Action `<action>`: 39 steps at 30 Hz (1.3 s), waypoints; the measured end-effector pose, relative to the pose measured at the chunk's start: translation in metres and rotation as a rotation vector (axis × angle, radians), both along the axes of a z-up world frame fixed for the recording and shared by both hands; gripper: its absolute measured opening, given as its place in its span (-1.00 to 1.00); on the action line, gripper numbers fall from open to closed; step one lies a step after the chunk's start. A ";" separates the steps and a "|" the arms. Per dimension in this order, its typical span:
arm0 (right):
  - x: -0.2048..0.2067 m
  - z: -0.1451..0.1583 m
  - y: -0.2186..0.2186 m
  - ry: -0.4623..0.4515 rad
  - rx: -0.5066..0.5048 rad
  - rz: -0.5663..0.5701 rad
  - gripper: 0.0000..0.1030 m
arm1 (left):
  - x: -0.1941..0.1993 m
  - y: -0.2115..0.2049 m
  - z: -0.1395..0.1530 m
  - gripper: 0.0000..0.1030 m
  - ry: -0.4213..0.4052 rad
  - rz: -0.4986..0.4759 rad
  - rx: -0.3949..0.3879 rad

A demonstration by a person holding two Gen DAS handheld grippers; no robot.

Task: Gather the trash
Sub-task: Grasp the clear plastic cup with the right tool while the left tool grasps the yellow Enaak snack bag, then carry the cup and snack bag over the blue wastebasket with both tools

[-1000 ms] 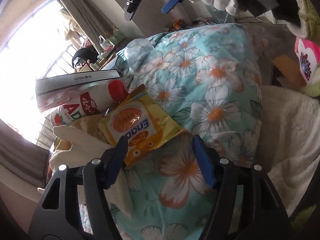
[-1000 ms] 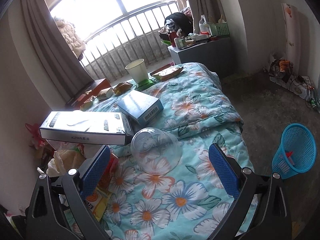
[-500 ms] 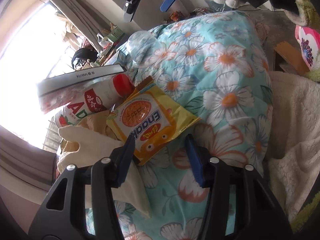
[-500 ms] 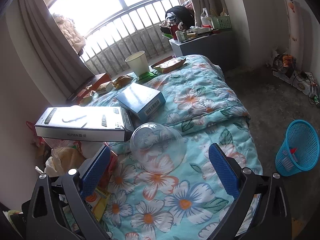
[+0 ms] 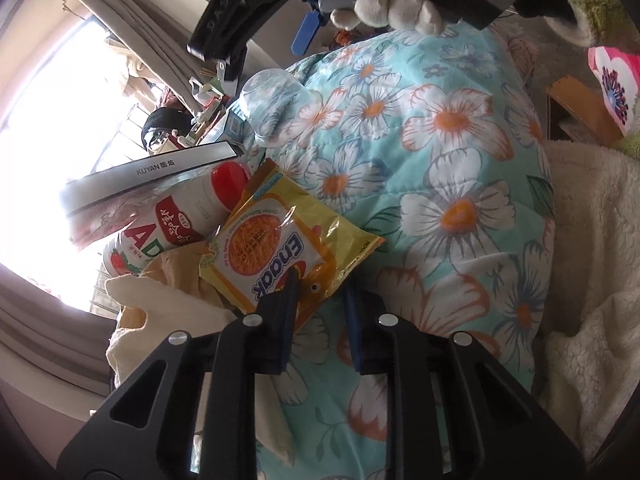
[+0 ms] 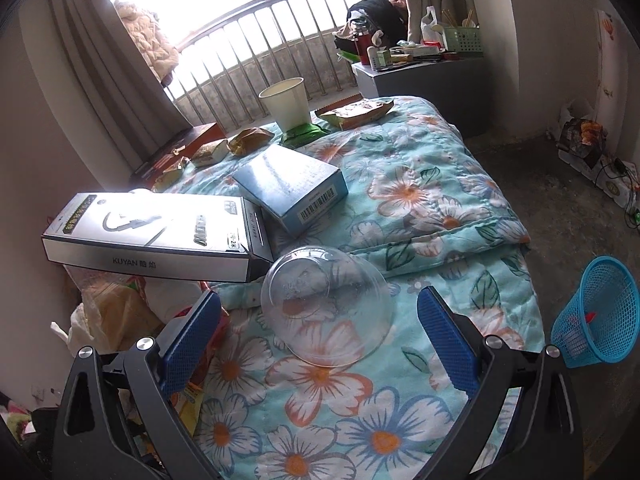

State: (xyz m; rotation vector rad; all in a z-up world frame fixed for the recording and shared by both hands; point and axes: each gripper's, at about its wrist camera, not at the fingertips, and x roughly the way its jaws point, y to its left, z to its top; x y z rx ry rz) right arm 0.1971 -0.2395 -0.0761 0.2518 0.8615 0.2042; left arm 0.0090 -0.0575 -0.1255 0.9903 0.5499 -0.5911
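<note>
A yellow Enaak snack packet (image 5: 280,248) lies on the flowered quilt (image 5: 440,128). My left gripper (image 5: 320,300) is at its near corner. The jaws are closing, and the corner sits between the blue pads (image 5: 286,308) without being pinched. A clear plastic cup (image 6: 326,308) lies on its side on the quilt (image 6: 420,184). My right gripper (image 6: 319,320) hovers over it, open wide with a finger on either side and not touching. In the left wrist view the same cup (image 5: 276,96) lies farther off, under the right gripper's blue pad (image 5: 304,36) and a gloved hand (image 5: 392,4).
A blue mesh basket (image 6: 600,312) stands on the floor right of the bed. A KUYAN box (image 6: 152,232), a blue box (image 6: 292,188), a paper cup (image 6: 286,104) and wrappers (image 6: 356,114) lie on the quilt. A red-capped bottle (image 5: 180,216) and a cream cloth (image 5: 168,312) adjoin the packet.
The left jaws have narrowed around the snack packet's corner, and the packet now sits closer in. The right gripper has come nearer and lower over the clear cup, still wide open.
</note>
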 end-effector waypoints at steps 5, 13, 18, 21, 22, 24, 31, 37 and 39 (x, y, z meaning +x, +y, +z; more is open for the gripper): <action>0.011 -0.007 0.014 0.009 -0.069 0.034 0.64 | 0.004 0.000 0.005 -0.72 -0.004 0.011 -0.030; 0.004 -0.012 0.003 0.030 -0.029 -0.002 0.30 | 0.004 -0.002 0.016 -0.82 -0.028 0.028 -0.087; -0.016 0.000 -0.011 0.008 0.001 -0.040 0.30 | 0.004 -0.003 0.025 -0.87 -0.045 0.034 -0.114; -0.033 0.008 -0.021 -0.009 0.024 -0.069 0.30 | 0.002 -0.005 0.032 -0.91 -0.053 0.038 -0.136; -0.038 0.010 -0.025 -0.015 0.036 -0.081 0.29 | 0.001 -0.005 0.035 -0.93 -0.058 0.039 -0.146; -0.048 0.015 -0.033 -0.026 0.059 -0.103 0.29 | -0.001 -0.008 0.039 -0.94 -0.060 0.041 -0.165; -0.075 0.019 -0.053 -0.044 0.105 -0.182 0.29 | -0.003 -0.008 0.060 -0.96 -0.058 0.041 -0.238; -0.093 0.027 -0.068 -0.089 0.149 -0.227 0.29 | -0.004 -0.014 0.080 -0.96 -0.029 0.030 -0.287; -0.098 0.030 -0.074 -0.105 0.168 -0.235 0.29 | -0.003 -0.017 0.088 -0.96 -0.015 0.026 -0.310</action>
